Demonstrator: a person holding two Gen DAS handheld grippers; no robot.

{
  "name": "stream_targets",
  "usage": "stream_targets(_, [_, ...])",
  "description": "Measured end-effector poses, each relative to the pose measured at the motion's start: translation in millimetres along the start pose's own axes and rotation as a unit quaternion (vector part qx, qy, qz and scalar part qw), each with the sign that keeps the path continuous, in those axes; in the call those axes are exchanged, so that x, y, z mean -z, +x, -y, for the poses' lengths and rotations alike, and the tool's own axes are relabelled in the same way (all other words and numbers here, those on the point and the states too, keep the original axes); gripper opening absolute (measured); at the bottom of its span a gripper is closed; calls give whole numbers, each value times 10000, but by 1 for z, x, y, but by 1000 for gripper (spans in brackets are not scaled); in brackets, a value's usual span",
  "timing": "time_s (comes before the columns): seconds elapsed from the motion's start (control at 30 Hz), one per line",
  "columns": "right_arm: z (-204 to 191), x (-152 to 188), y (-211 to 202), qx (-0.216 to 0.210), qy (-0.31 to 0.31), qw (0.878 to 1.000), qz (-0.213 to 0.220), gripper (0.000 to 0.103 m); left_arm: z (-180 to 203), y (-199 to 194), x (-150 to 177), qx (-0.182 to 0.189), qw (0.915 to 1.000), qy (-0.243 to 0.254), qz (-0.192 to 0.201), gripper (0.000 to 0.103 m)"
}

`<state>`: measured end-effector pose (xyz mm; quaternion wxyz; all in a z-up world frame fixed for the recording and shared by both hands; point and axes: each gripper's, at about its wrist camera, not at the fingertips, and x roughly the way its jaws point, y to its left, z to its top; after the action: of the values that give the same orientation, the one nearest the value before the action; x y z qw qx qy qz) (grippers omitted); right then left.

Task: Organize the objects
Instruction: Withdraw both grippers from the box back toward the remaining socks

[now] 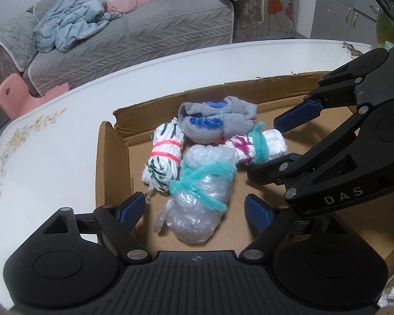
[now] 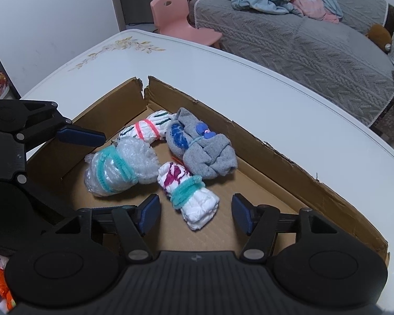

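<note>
I'm holding both grippers angled down into the cardboard tray, left gripper gaping wide around the bubble-wrap bundle without touching, right gripper parted, pads clear of the white teal-tied roll between them.

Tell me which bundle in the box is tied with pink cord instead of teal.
The white roll with dark green stripes, lying nearest the torn box corner. The bubble-wrap bundle and the magenta-patterned white roll both wear teal ties.
</note>
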<state>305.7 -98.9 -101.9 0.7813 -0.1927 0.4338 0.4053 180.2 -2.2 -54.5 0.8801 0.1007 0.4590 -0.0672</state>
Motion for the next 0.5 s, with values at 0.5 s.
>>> stream_targets(0.5, [-17,2,-24,186,48,9998,102,68,-2,-30,0,7,10000,-47,84,96])
